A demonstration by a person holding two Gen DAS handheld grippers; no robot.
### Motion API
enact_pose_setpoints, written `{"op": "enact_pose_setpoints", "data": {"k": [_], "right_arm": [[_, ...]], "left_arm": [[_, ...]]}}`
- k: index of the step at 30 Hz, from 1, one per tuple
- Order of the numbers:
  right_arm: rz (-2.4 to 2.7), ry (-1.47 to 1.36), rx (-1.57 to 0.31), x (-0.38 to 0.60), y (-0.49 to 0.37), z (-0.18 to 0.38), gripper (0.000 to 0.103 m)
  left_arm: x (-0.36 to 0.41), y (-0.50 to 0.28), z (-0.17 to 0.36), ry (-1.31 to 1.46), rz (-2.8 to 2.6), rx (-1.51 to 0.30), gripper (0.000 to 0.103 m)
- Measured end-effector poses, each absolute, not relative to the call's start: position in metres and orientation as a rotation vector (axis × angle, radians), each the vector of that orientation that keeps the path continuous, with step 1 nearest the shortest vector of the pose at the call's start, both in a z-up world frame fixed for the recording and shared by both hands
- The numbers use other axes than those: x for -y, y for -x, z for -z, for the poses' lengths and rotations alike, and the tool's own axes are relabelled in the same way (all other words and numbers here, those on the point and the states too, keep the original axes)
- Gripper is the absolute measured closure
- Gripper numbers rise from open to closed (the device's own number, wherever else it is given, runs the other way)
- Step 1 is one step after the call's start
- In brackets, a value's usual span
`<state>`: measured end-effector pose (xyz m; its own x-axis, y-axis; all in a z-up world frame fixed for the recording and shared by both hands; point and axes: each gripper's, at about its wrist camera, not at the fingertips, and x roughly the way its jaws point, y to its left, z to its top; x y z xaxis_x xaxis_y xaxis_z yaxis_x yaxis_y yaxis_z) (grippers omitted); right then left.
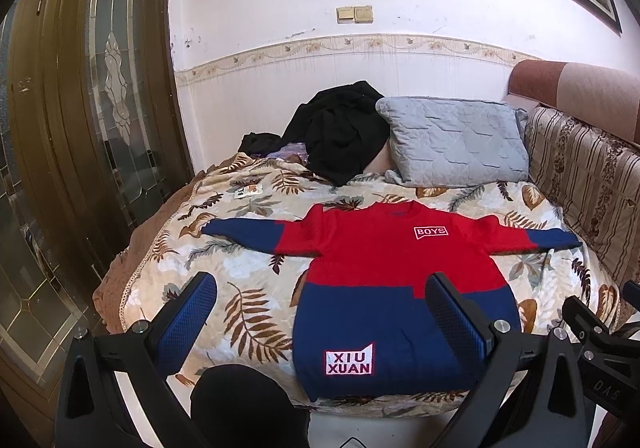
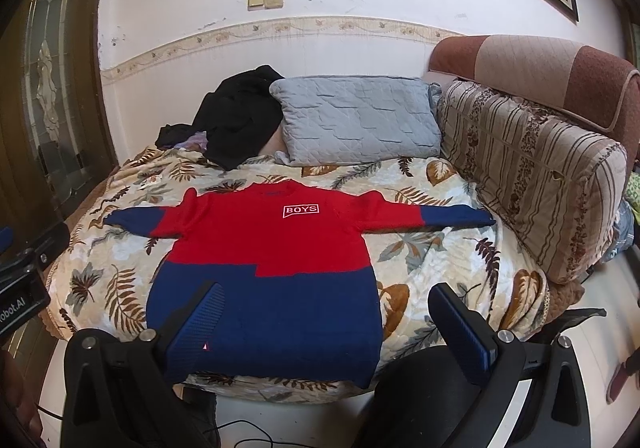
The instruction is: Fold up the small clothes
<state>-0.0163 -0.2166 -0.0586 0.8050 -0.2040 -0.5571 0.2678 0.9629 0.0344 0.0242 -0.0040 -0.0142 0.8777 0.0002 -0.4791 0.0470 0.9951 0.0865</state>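
Observation:
A small red and navy sweater (image 1: pixel 384 268) lies flat and face up on the leaf-print bedspread (image 1: pixel 248 312), sleeves spread out to both sides, hem toward me. It carries a "BOYS" patch on the chest and a "XIU XUAN" patch near the hem. It also shows in the right wrist view (image 2: pixel 272 272). My left gripper (image 1: pixel 320 312) is open and empty, held above the hem's left part. My right gripper (image 2: pixel 324 320) is open and empty, above the hem's right part. Neither touches the sweater.
A grey quilted pillow (image 1: pixel 456 140) and a heap of black clothes (image 1: pixel 340 128) lie at the bed's far end by the wall. A striped bolster (image 2: pixel 532 176) lines the right side. A wooden door with glass (image 1: pixel 92 108) stands on the left.

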Motion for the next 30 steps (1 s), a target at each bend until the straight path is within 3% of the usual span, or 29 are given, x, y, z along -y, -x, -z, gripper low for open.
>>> {"op": "enact_pose_setpoints", "data": {"k": [30], "right_arm": [[0.267,-0.102,-0.610,0.227,-0.037,0.063,0.000]], "left_arm": [[-0.028,-0.082,0.030,-0.049,-0.105,-0.547,0.000]]}}
